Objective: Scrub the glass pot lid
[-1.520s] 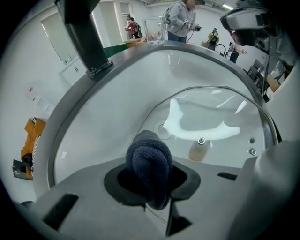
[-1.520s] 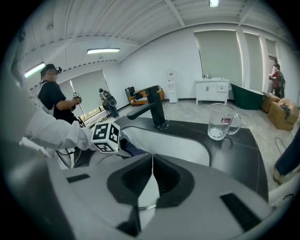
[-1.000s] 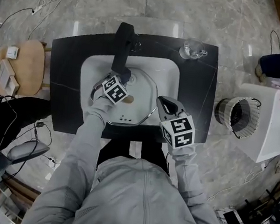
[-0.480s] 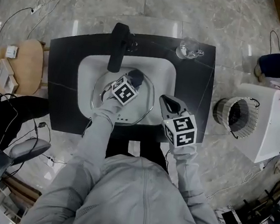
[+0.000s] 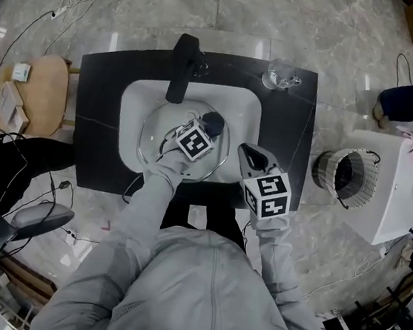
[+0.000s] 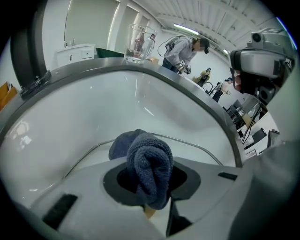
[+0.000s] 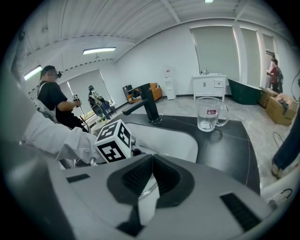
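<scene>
Down in the white sink, in the middle of the black desk, the glass pot lid lies flat. It is round, so it has no long side to line up with.

The left gripper hangs over the far right part of the lid. Its jaws are clenched on a dark blue cloth, and the bunched cloth pokes out in front of them. The lid's shiny rim is just past the cloth, low in the sink.

The right gripper is at the near right edge of the sink, just beside the lid. Its jaws are pressed together with nothing between them.

I think the scrubbing is going on. The left gripper is the nearer one, and the lid is right under its cloth, so it must press down and rub.
</scene>
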A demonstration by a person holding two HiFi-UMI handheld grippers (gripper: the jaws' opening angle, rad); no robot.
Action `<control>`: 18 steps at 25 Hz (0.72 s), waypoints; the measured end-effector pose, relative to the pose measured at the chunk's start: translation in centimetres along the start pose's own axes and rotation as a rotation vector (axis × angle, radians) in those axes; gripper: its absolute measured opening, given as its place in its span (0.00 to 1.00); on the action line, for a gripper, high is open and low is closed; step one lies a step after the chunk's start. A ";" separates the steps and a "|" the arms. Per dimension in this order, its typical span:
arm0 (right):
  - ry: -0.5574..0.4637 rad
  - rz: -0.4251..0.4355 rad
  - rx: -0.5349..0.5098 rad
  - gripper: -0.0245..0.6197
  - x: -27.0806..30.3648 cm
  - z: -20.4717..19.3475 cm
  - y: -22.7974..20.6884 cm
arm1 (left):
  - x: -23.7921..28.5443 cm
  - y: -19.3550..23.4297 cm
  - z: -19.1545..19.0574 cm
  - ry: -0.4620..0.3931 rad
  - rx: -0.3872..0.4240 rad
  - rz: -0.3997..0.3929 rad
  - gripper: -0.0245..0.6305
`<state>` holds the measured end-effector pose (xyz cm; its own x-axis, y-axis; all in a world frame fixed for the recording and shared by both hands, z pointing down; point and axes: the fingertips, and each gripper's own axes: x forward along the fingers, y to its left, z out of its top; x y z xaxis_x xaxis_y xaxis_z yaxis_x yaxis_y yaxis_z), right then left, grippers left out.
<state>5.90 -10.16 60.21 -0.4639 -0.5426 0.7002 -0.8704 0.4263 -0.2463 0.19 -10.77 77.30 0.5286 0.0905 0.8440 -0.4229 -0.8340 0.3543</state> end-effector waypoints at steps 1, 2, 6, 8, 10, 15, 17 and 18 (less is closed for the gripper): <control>0.000 0.000 -0.002 0.08 0.0 0.0 0.2 | 0.0 0.0 -0.3 0.013 0.003 0.005 0.18; 0.001 0.000 -0.003 0.08 0.0 0.0 0.3 | 0.0 0.1 -0.7 0.025 0.003 0.011 0.18; 0.000 0.003 -0.013 0.08 -0.2 0.2 1.0 | -0.6 0.9 -2.3 0.056 -0.015 0.025 0.18; 0.001 0.003 -0.019 0.08 -0.3 0.3 1.2 | -1.0 1.4 -3.0 0.071 -0.022 0.034 0.18; 0.000 0.004 -0.022 0.08 -0.4 0.3 1.3 | -1.6 2.1 -4.1 0.100 -0.017 0.056 0.18; 0.005 0.016 -0.034 0.08 -0.3 0.6 2.1 | -3.6 4.2 -6.8 0.147 -0.037 0.110 0.18; 0.008 0.021 -0.039 0.08 -0.3 0.7 2.4 | -4.4 5.0 -7.5 0.158 -0.054 0.120 0.18; 0.009 0.024 -0.042 0.08 -0.2 0.7 2.6 | -4.7 5.4 -8.1 0.174 -0.051 0.129 0.18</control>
<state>3.66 -9.48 58.93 -0.4830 -0.5252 0.7006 -0.8512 0.4695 -0.2348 -10.56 -11.26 78.48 0.3348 0.0806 0.9388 -0.5176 -0.8168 0.2548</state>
